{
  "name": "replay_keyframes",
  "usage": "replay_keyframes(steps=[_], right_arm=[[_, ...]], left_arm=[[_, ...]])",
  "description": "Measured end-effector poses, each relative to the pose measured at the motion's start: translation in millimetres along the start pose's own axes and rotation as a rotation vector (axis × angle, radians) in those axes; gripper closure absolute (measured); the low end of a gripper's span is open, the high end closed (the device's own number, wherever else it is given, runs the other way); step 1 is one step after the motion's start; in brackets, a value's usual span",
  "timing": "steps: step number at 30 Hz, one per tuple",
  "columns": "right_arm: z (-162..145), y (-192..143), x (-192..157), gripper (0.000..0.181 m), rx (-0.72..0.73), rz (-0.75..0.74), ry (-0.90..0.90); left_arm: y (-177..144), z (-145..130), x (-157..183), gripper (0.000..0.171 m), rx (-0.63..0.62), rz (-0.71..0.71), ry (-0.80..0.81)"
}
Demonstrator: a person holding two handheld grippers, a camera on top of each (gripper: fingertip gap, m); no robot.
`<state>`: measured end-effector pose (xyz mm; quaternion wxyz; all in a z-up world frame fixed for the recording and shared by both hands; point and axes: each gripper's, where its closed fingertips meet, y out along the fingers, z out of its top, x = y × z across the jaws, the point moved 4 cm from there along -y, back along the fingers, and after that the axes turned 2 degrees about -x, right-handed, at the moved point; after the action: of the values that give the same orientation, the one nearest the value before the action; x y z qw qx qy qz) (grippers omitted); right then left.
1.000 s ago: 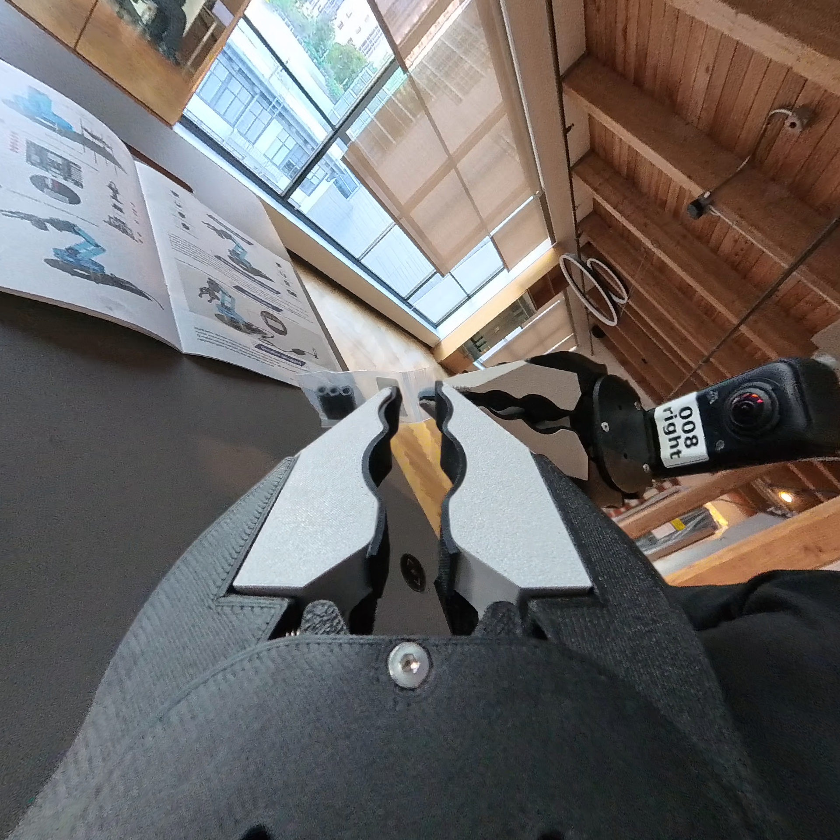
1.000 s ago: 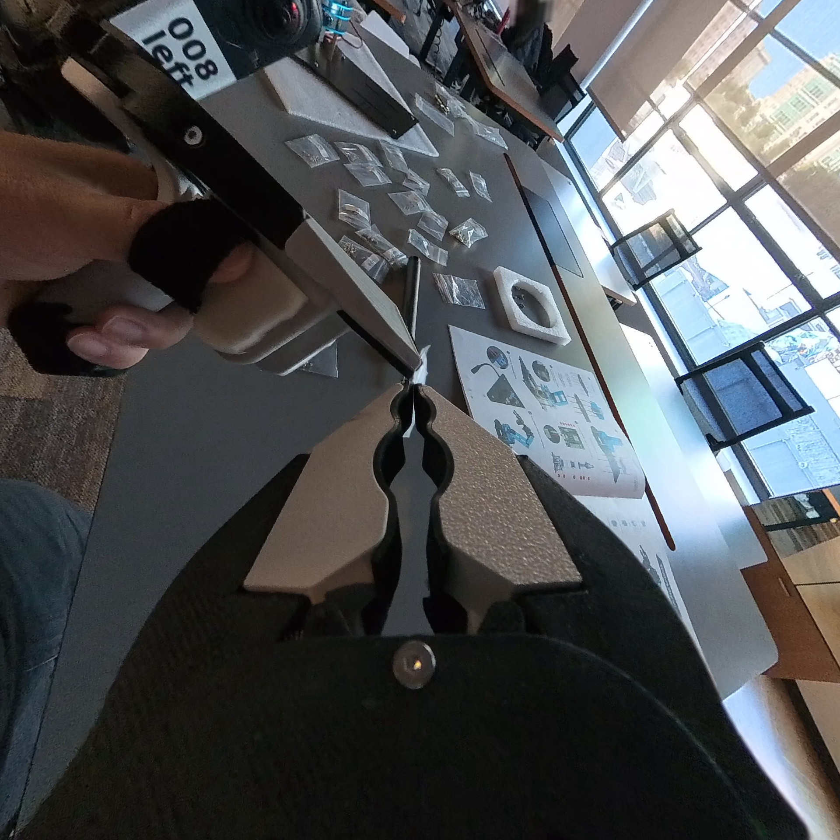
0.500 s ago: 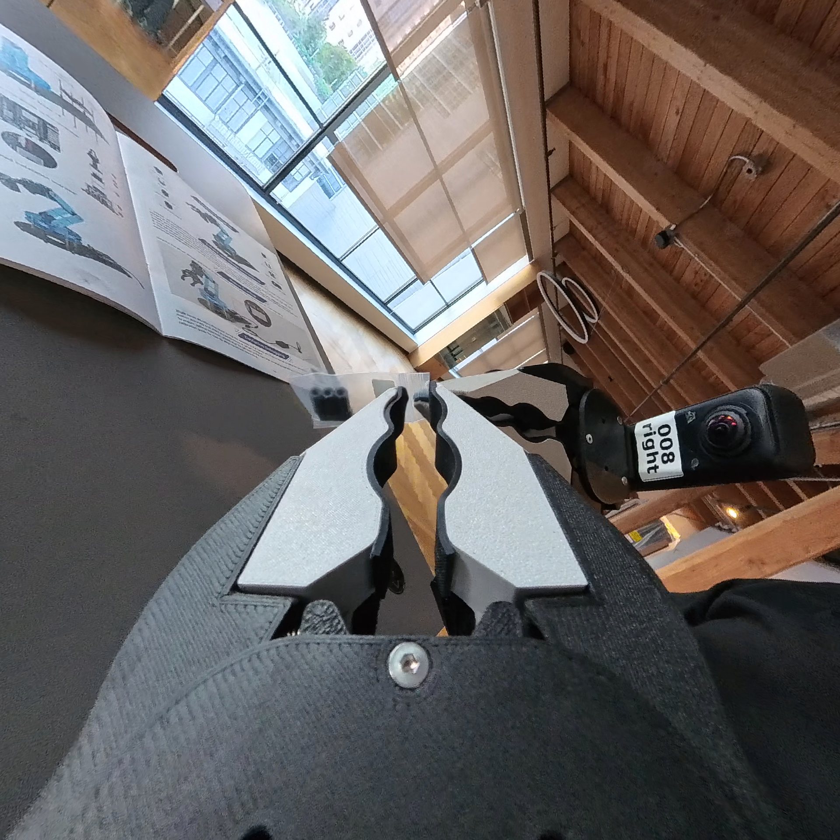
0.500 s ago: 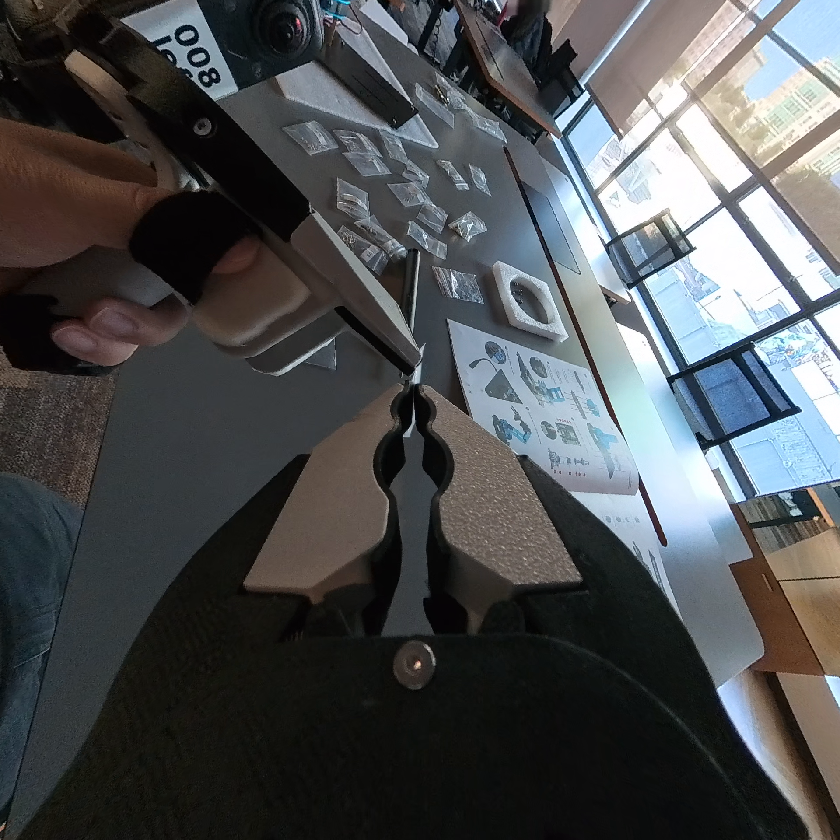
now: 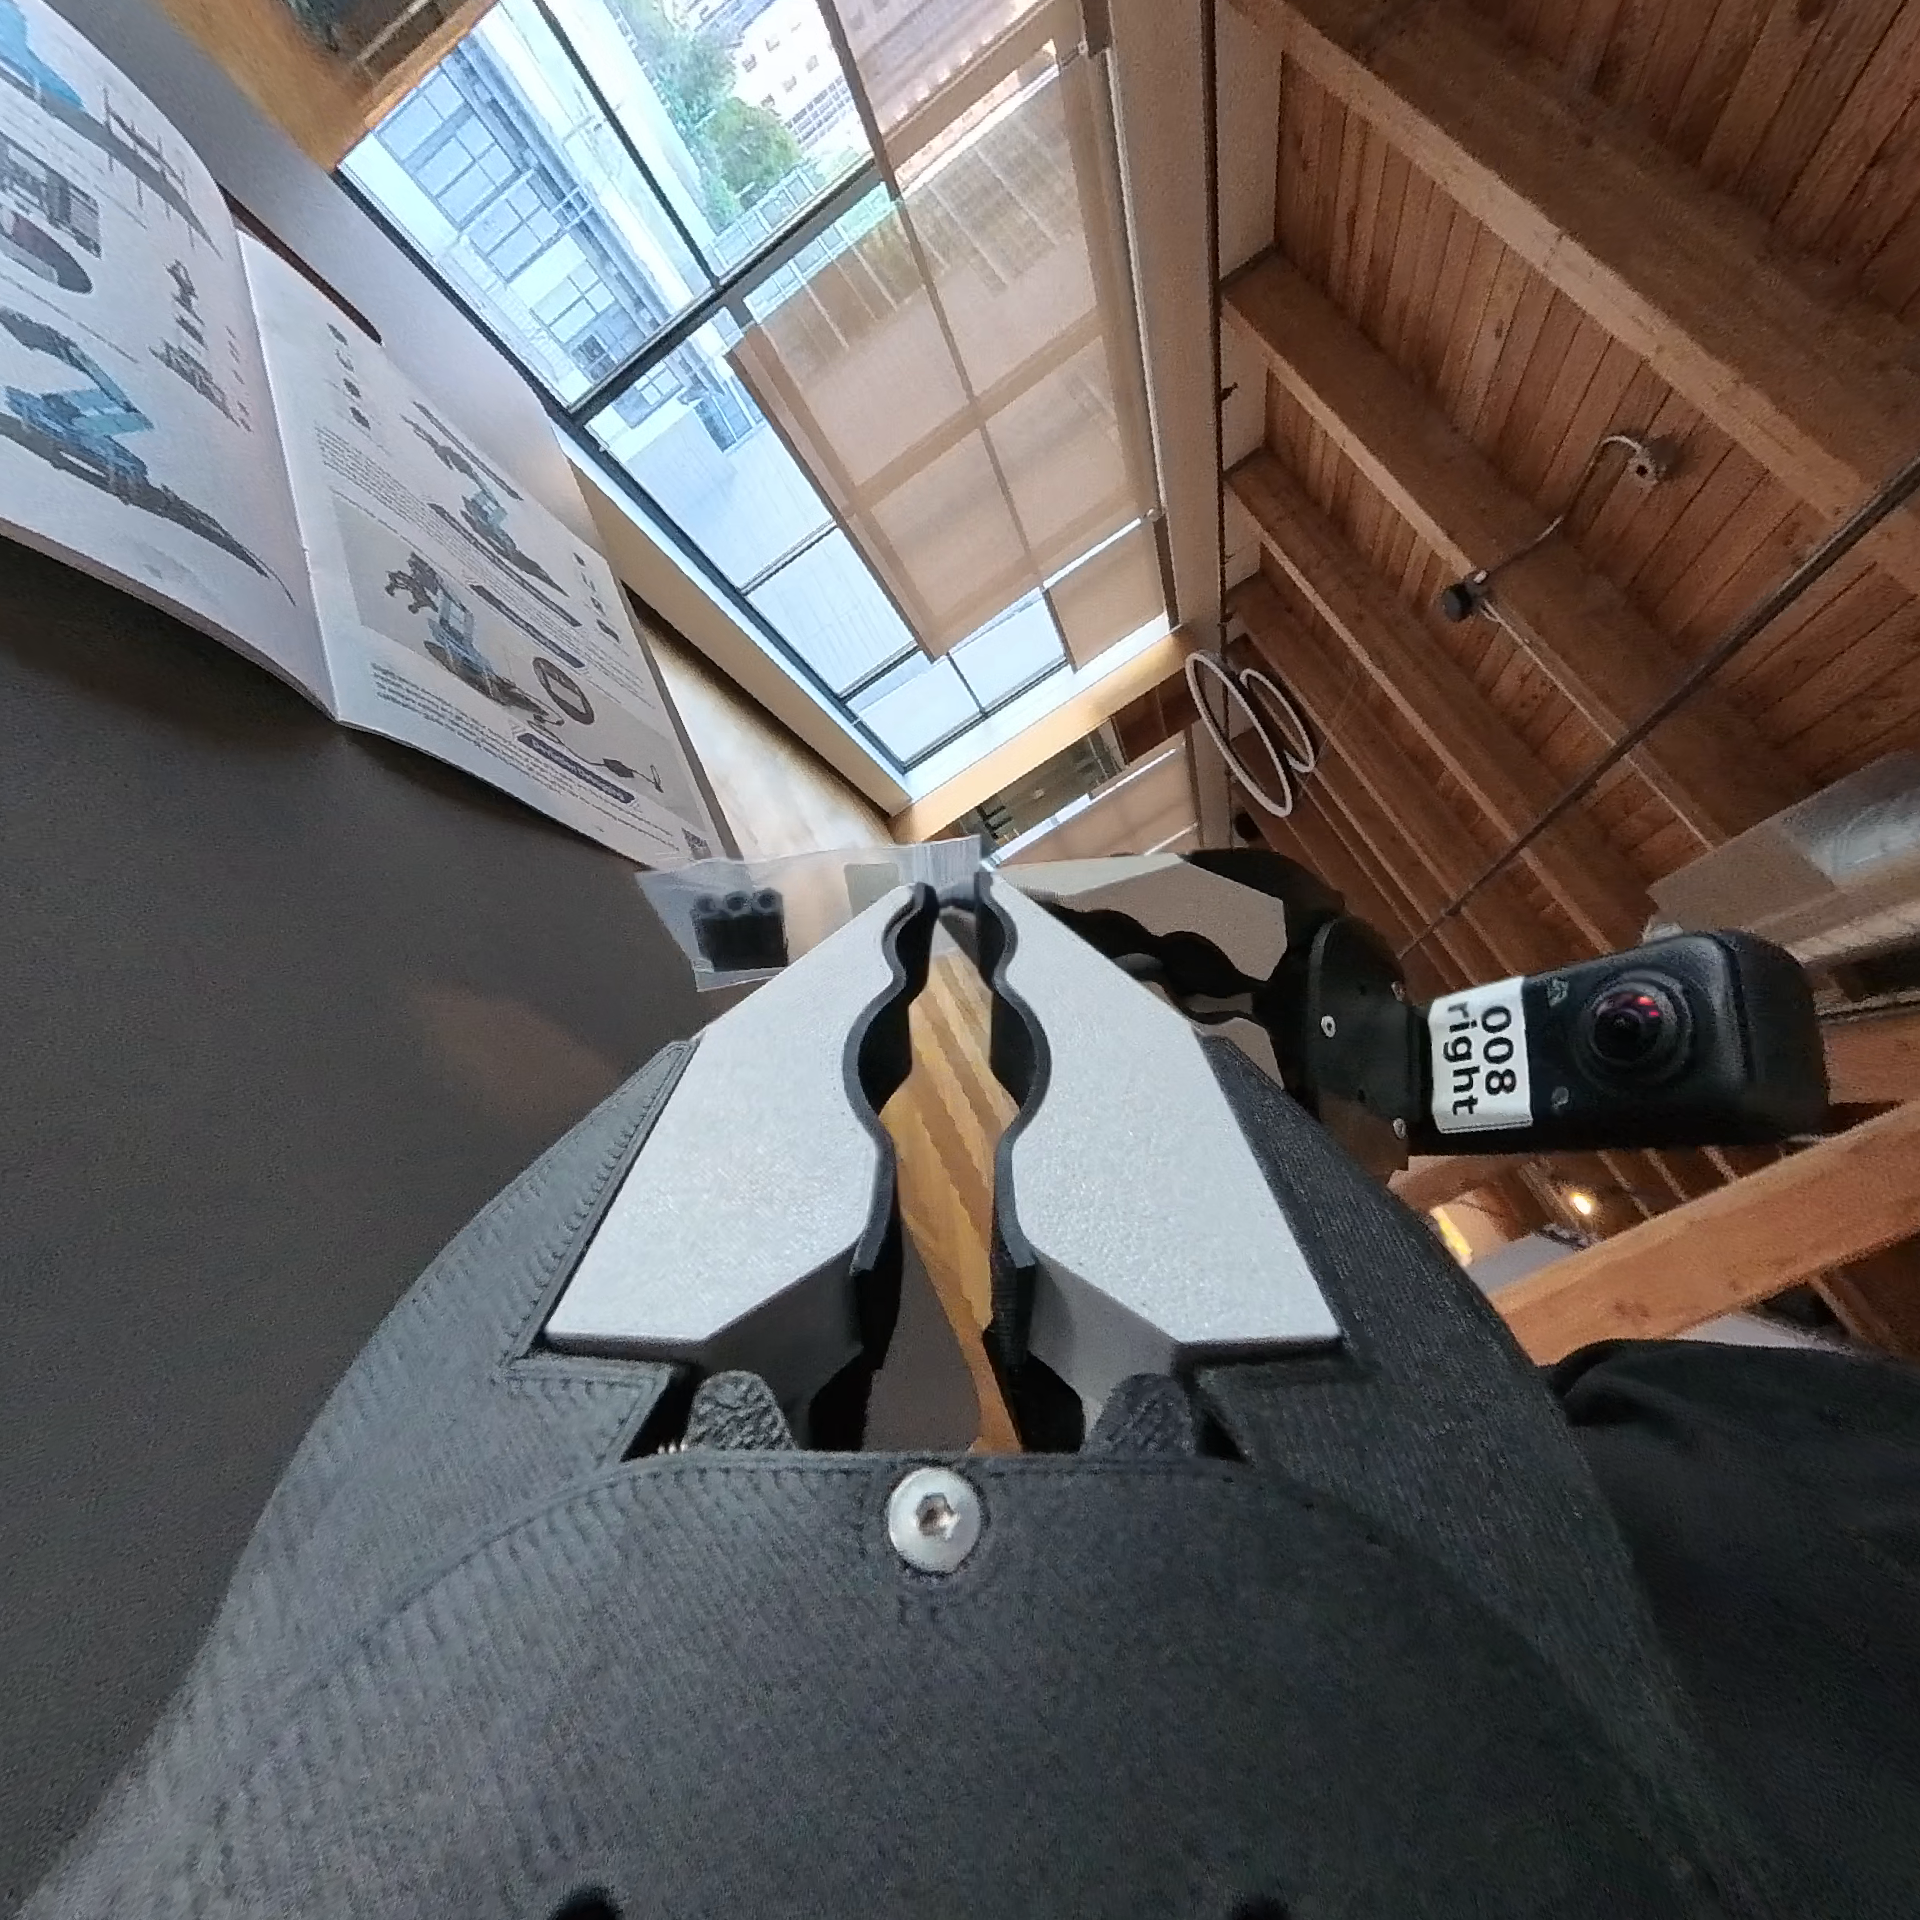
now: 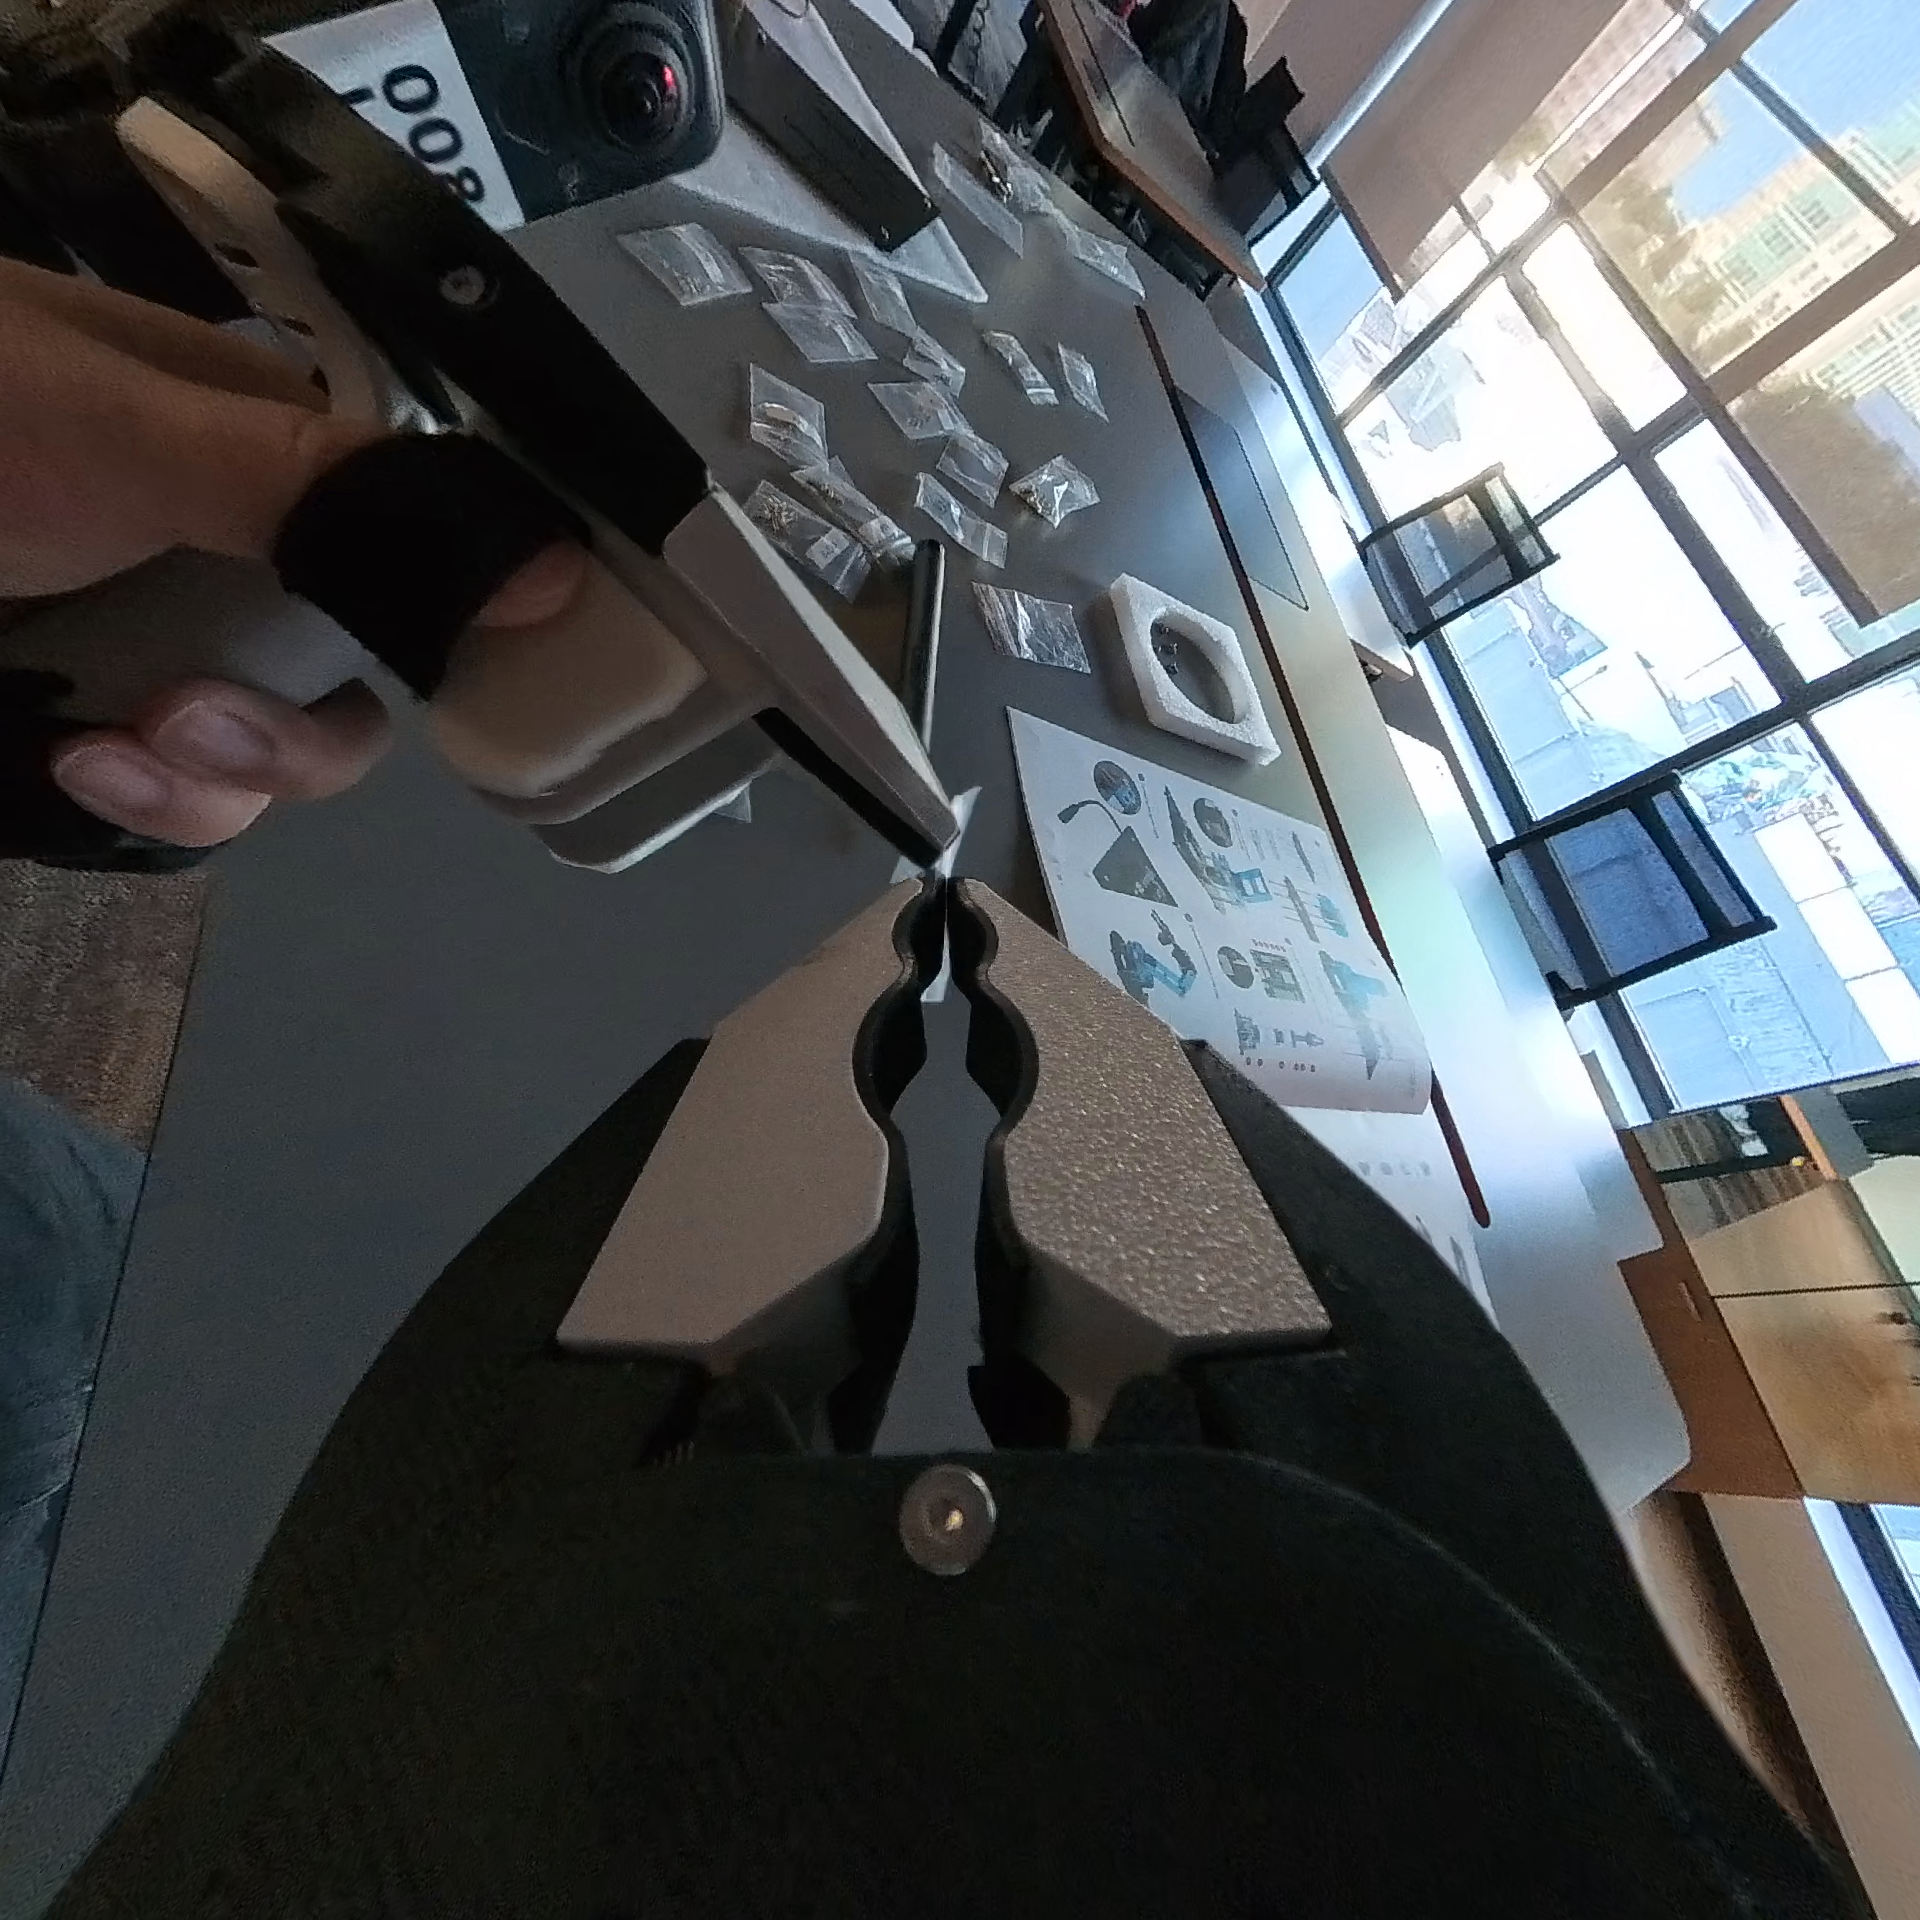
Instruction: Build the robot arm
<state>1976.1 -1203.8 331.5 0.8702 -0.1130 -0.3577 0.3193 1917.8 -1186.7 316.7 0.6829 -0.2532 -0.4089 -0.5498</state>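
Both grippers pinch 1 small clear plastic bag (image 5: 821, 904) held up in the air above the dark grey table (image 6: 416, 1039). The left gripper (image 5: 951, 896) has its 2 grey fingers drawn together at the tips on the bag's top edge, and the right gripper (image 6: 940, 891) clamps the same bag, seen edge-on there as a thin white sliver between its tips. In the left wrist view the right gripper comes in from the right, its tips meeting the bag just beside the left one's. The bag is flat and transparent, with a ribbed seal strip along the top and a cluster of 3 small black cylindrical parts (image 5: 736, 920) in its left corner.

On the table lie an open instruction booklet (image 6: 1216, 914) with blue diagrams, 1 white square foam frame (image 6: 1190, 670), 1 black rod (image 6: 923, 613), and roughly 15 more clear bags (image 6: 914, 416) of small hardware scattered beyond. A person's hand (image 6: 156, 582) grips the left gripper's handle.
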Motion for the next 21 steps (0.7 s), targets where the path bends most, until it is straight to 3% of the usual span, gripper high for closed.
replay_keyframes(steps=[21], right_arm=[[-3.5, 0.2, 1.5, 0.181, -0.003, -0.003, 0.004]], left_arm=[[3.0, 1.3, -3.7, 0.162, 0.044, -0.003, -0.031]])
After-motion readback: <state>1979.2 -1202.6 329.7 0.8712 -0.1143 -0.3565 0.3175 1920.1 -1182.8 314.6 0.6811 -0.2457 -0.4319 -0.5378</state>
